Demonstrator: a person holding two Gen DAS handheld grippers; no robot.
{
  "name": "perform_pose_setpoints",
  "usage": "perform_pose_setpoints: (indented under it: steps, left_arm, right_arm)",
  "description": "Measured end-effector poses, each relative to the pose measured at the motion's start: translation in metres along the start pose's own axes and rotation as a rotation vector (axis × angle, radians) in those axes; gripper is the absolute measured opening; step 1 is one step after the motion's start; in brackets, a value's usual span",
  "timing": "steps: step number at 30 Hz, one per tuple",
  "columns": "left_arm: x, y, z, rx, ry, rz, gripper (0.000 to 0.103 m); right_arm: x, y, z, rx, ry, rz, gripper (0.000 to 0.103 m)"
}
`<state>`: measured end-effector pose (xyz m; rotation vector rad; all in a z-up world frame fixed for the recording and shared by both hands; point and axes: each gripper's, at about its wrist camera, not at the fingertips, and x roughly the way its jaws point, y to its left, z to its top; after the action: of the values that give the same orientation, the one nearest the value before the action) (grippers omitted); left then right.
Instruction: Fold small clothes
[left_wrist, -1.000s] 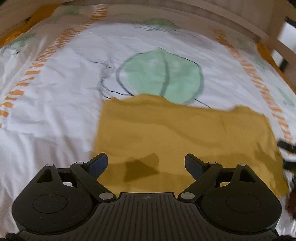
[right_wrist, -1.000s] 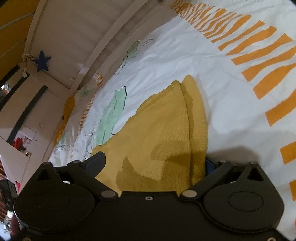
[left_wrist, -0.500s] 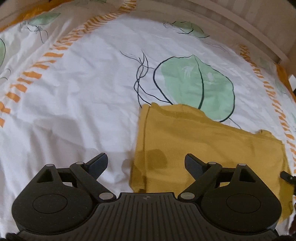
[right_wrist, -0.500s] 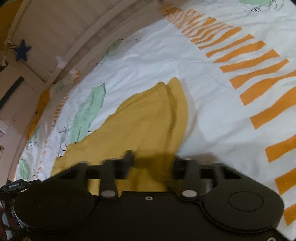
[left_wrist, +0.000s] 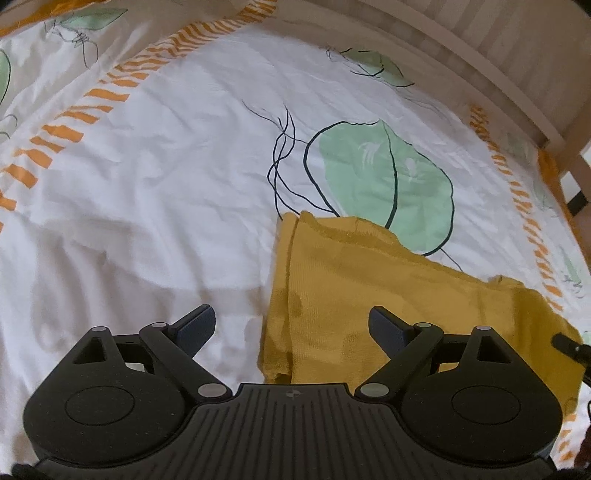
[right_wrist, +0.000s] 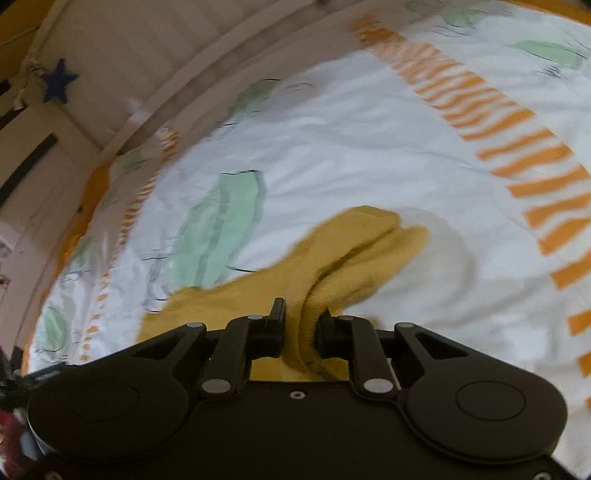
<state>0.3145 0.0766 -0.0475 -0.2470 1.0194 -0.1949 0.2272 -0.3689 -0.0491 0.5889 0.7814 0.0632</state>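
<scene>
Right wrist: blurred garment (right_wrist: 303, 295) hides fingers' (right_wrist: 277, 317) tips

Bed (left_wrist: 177, 206) covered by a white sheet (left_wrist: 207, 155) printed with green leaves and orange dashed stripes, wooden frame (left_wrist: 491, 74) along the far edge. A folded mustard-yellow garment (left_wrist: 369, 295) lies on the sheet, overlapping one green leaf print (left_wrist: 399, 184).

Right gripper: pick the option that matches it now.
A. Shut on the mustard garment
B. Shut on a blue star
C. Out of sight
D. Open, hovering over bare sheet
A: the right gripper has its jaws pinched on a bunched fold of the mustard garment.
</scene>
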Motion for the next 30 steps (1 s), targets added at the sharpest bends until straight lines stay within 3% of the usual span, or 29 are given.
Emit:
perform_pose_setpoints:
  steps: [13, 21, 24, 27, 30]
  left_arm:
    - [-0.006, 0.037, 0.009, -0.116, -0.004, -0.041, 0.090]
    - [-0.008, 0.047, 0.011, -0.141, -0.008, -0.047, 0.090]
    - [-0.008, 0.049, 0.011, -0.153, -0.008, -0.052, 0.090]
    - [-0.009, 0.052, 0.012, -0.168, -0.008, -0.054, 0.090]
    - [-0.009, 0.055, 0.012, -0.180, -0.007, -0.059, 0.090]
  right_arm:
    - [0.056, 0.117, -0.019, -0.089, 0.101, 0.199, 0.022]
    - [0.099, 0.162, -0.045, -0.111, 0.158, 0.251, 0.021]
    - [0.106, 0.177, -0.055, -0.167, 0.167, 0.233, 0.021]
    - [0.117, 0.182, -0.065, -0.157, 0.193, 0.251, 0.015]
    - [0.126, 0.190, -0.072, -0.185, 0.231, 0.255, 0.021]
